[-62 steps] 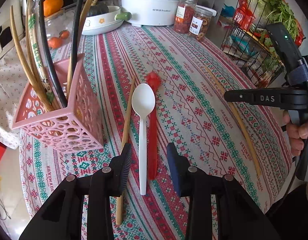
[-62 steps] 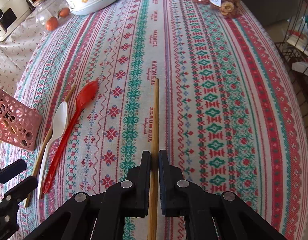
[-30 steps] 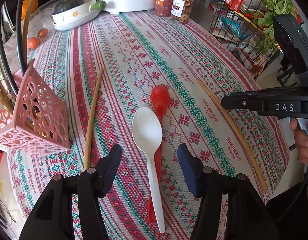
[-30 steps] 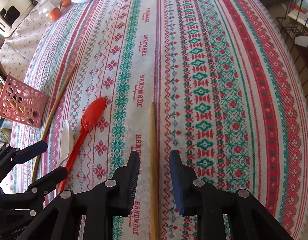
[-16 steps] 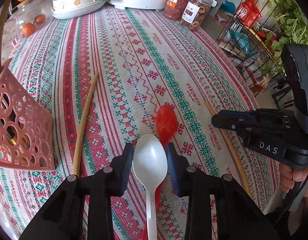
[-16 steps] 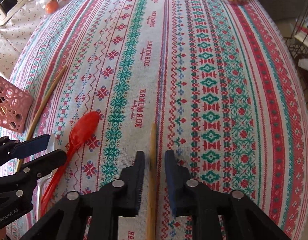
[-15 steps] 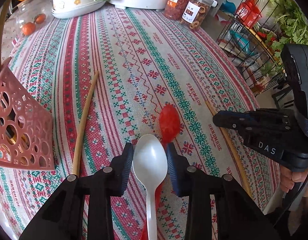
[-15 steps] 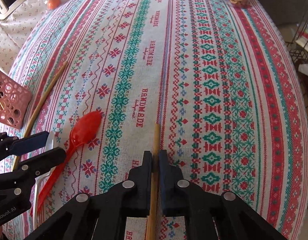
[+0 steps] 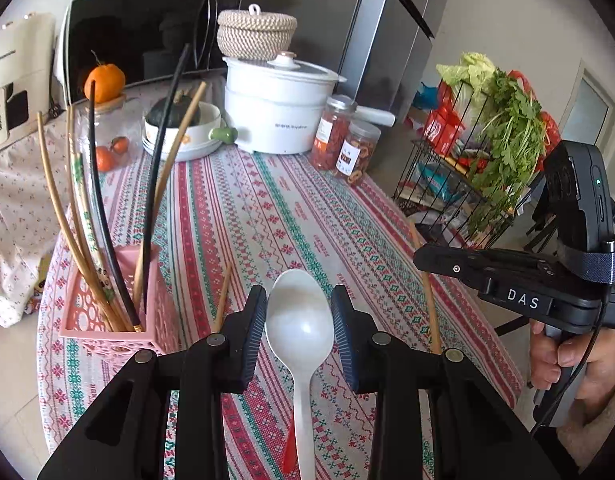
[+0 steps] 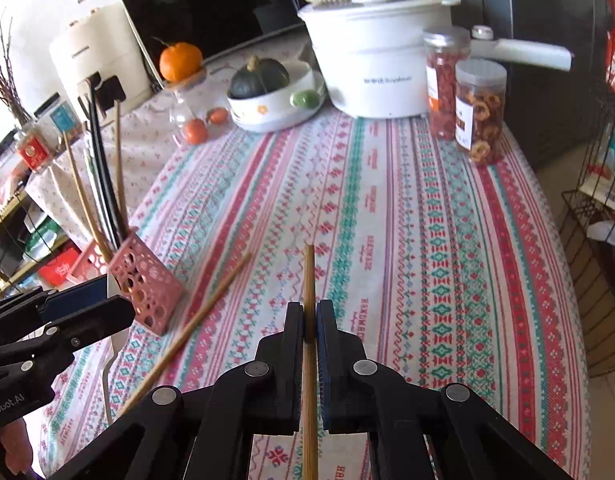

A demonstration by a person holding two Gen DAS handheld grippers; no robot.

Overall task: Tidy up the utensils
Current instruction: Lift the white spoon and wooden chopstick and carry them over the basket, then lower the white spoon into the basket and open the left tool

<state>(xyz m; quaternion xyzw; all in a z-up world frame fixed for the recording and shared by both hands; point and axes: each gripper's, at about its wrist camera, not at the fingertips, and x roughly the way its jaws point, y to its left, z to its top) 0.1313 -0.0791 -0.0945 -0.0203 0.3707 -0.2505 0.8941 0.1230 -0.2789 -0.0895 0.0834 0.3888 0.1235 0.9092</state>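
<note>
My left gripper (image 9: 299,312) is shut on the bowl of a white plastic spoon (image 9: 300,332), held above the striped tablecloth (image 9: 267,220). A sliver of the red spoon (image 9: 288,454) shows beneath its handle. My right gripper (image 10: 309,320) is shut on a wooden chopstick (image 10: 309,276) that points forward, lifted off the cloth. To the left stands the pink perforated holder (image 9: 107,320) with several chopsticks upright in it. A second wooden chopstick (image 10: 195,320) lies on the cloth beside the holder (image 10: 143,284). In the right wrist view the left gripper (image 10: 115,300) sits just in front of the holder.
A white pot (image 9: 279,120), two jars (image 9: 347,144) and a bowl with a squash (image 9: 183,128) stand at the far end of the table. Beyond the table's right edge is a wire rack of greens (image 9: 487,168). A hand (image 9: 567,356) holds the right gripper (image 9: 421,258).
Both grippers closed, the left on the white spoon and the right on the chopstick. Both then rose and tilted up, lifting the spoon and chopstick off the cloth.
</note>
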